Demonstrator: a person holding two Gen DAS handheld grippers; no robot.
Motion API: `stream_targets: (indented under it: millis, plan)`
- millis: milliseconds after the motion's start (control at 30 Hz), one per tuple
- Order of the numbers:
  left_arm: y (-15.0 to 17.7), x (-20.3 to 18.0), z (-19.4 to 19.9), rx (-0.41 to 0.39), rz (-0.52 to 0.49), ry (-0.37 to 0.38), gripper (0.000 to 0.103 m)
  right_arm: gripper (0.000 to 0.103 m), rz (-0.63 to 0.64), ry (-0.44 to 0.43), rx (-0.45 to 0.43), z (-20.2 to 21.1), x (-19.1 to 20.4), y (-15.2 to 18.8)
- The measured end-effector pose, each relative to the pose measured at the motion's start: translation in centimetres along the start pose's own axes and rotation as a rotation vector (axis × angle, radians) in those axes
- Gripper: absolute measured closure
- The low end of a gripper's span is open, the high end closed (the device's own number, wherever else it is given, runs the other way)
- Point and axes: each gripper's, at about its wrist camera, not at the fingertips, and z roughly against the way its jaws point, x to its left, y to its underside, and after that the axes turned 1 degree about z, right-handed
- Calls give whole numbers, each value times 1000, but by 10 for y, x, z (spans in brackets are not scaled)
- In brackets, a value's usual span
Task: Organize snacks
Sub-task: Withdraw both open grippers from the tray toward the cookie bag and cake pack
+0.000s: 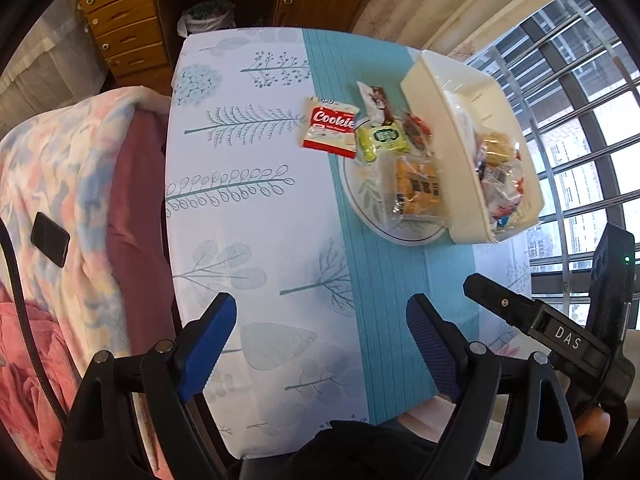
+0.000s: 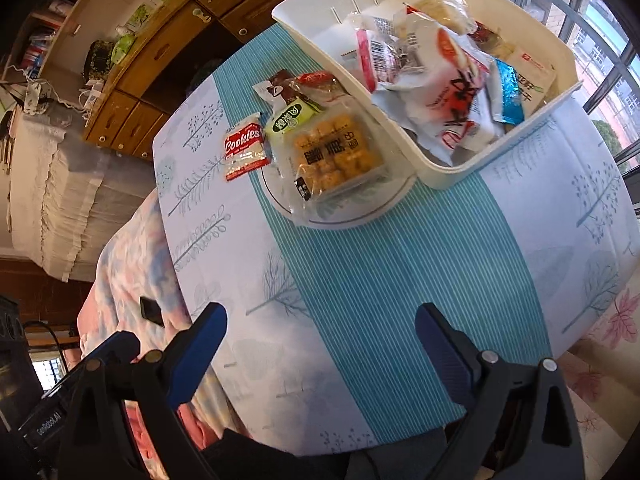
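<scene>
A white plastic bin (image 1: 432, 120) (image 2: 532, 136) holds several snack packets at the table's far right. Beside it a round plate (image 1: 400, 232) (image 2: 344, 216) carries a clear pack of orange crackers (image 1: 418, 188) (image 2: 332, 156), a green packet (image 1: 382, 142) (image 2: 286, 118) and a brown-and-white packet (image 1: 376, 102) (image 2: 276, 88). A red Cookies packet (image 1: 330, 132) (image 2: 244, 150) lies on the cloth left of the plate. My left gripper (image 1: 320, 344) hangs open over the near tablecloth, holding nothing. My right gripper (image 2: 320, 356) is open too, empty, above the blue stripe short of the plate.
The table (image 1: 248, 208) (image 2: 360, 320) wears a white leaf-print cloth with a blue striped runner. A blanket-covered seat with a black phone (image 1: 50, 239) (image 2: 151, 310) stands at the left. Wooden drawers (image 1: 120, 28) lie beyond; barred windows (image 1: 580, 140) are at the right.
</scene>
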Motion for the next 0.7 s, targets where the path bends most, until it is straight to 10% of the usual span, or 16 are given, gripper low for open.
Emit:
stream_targets:
  millis: [700]
  plan:
    - [-134,19,-101,31,61,-65,16,7,249,92,-191,-93,36,-8]
